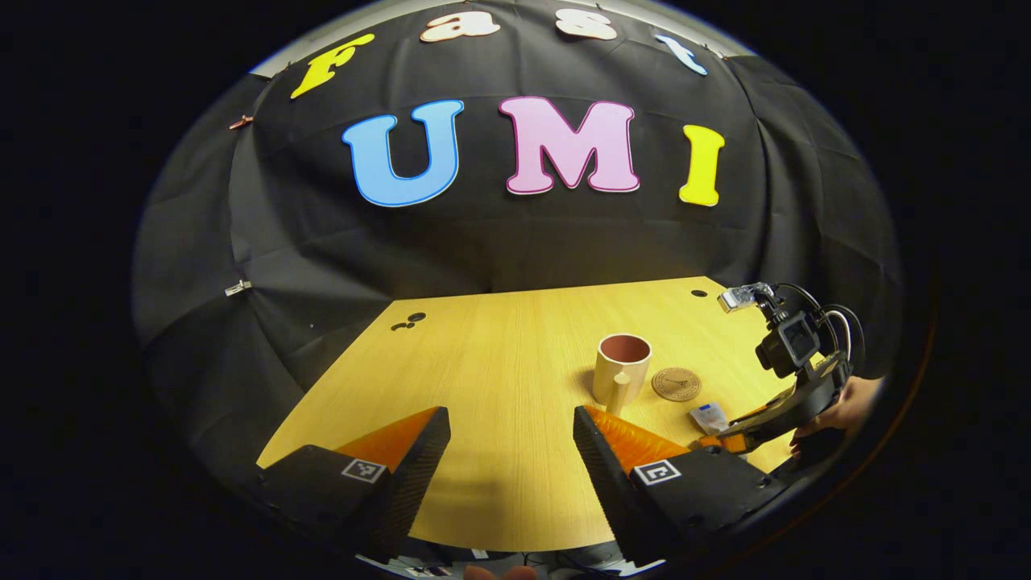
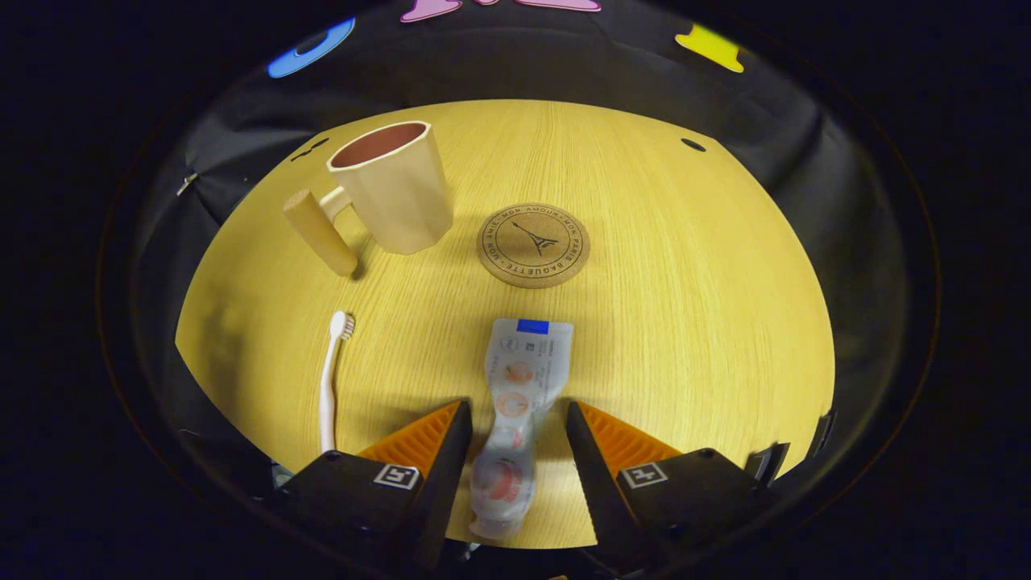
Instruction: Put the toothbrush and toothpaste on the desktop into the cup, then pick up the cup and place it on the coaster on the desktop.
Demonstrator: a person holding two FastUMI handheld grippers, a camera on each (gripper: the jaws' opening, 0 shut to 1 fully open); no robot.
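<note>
We find the task at its first step: the toothpaste tube (image 2: 519, 403) lies flat on the table (image 2: 685, 322), its body running between the spread fingers of the right gripper (image 2: 515, 451), which straddles it without yet pressing on it; gaps show on both sides. In the right gripper view the toothbrush (image 2: 329, 379) lies at 9 o'clock of the tube, well apart, bristles pointing away from the camera. The cup (image 2: 395, 189) stands upright and empty at 11 o'clock, handle toward the toothbrush, with the cork coaster (image 2: 533, 245) just beside it at 12 o'clock of the tube. The left gripper (image 1: 511, 439) hangs open over bare table, holding nothing. In our judgement, the next move calls for closing the right fingers on the tube, lifting it, and tipping it upright into the cup's mouth.
</note>
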